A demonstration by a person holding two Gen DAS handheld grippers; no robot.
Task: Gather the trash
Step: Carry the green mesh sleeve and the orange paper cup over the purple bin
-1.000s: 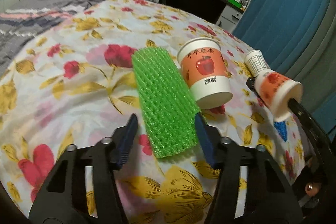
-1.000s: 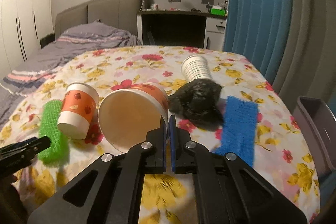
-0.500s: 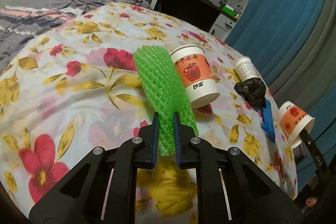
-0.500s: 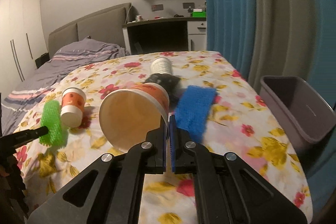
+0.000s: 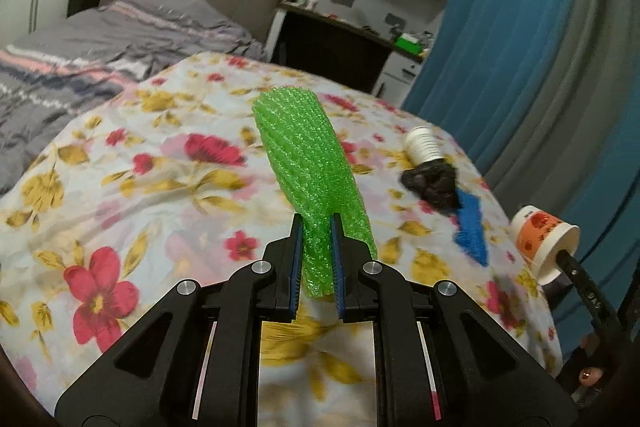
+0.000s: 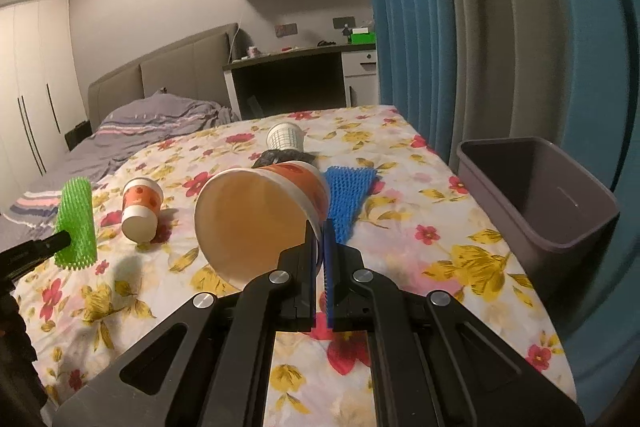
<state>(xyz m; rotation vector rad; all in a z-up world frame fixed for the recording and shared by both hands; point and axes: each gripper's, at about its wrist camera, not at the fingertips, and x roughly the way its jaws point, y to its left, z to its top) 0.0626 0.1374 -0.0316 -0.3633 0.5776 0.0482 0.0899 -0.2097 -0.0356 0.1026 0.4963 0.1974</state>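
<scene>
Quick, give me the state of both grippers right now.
Left gripper: jaws have just been closing, now shut on the green foam net, lifted off the bed.
Right gripper: shut on the rim of the paper cup.

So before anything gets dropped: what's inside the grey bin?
The grey bin looks empty: the right wrist view shows bare inner walls and part of the floor. Its near wall hides the near part of the floor, so something small there can't be ruled out.

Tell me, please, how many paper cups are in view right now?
3: one cup held by its rim in the right gripper, mouth toward the camera; one lying on the bedspread beside the green net; one white cup lying farther back, behind the black bag.
</scene>
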